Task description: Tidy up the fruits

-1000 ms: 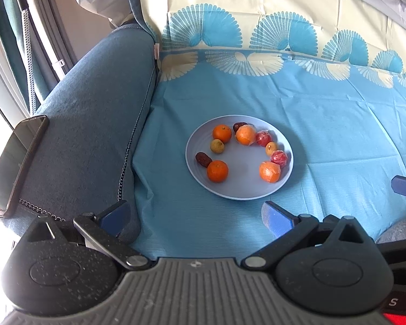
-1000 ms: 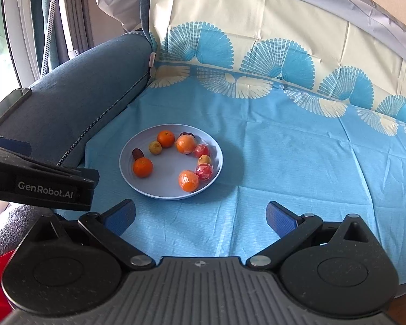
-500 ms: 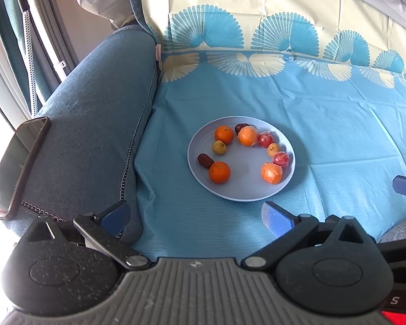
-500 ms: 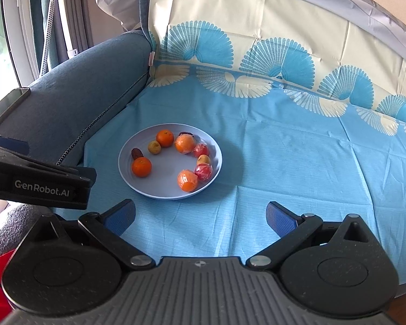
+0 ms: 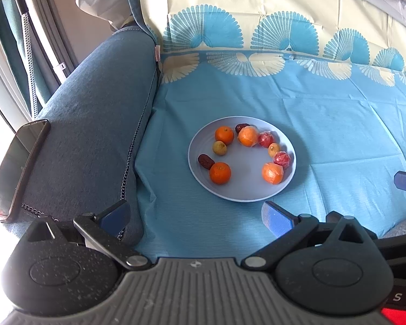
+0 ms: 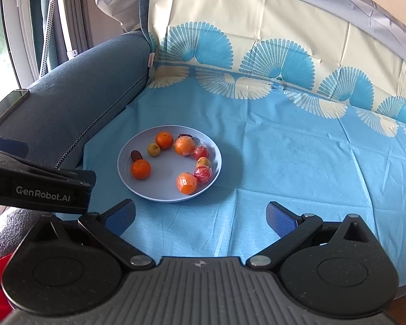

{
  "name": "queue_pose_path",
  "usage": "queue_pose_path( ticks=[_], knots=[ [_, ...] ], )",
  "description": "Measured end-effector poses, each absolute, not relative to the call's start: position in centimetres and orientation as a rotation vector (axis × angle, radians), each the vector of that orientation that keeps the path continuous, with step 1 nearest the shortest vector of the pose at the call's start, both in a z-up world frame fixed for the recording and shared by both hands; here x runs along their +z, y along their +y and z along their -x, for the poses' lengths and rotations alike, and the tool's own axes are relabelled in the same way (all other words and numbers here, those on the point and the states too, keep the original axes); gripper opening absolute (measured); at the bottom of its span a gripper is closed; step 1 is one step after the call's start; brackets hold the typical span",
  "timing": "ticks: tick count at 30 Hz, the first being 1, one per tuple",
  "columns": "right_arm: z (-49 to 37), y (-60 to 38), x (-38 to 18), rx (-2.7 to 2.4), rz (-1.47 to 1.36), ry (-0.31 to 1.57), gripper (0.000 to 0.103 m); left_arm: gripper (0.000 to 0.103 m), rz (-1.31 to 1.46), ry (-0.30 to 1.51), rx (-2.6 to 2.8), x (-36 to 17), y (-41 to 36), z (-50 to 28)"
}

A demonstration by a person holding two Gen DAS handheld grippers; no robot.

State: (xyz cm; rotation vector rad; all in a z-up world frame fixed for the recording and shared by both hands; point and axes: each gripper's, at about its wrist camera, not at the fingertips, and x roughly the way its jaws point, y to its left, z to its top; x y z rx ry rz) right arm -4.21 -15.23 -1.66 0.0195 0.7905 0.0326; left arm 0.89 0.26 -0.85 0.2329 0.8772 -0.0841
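Both tools stood released and empty, jaws spread wide: left gripper and right gripper, each hovering over the blue cloth near the viewer; the plate lay just beyond the fingertips, slightly right of the left tool, left of the right; fruits ringed it, oranges nearest, wrapped red pieces on the right, dates on the left; likely risks: round fruit rolling off under a skewed pinch, wrappers slipping, plate sliding on soft cloth.

Left gripper, right gripper: black speckled housings, ribbed grey centre, silver pivot screws, blue pads; "GenRobot.AI" marking.
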Motion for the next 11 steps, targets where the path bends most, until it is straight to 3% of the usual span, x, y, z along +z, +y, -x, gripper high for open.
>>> queue_pose_path(
  ticks=[11],
  knots=[
    [4.18,-15.12,-1.68,0.034,-0.019,0.791,0.102,0.103,-0.234,0.88,-0.077,-1.09,0.28,-0.94]
  ],
)
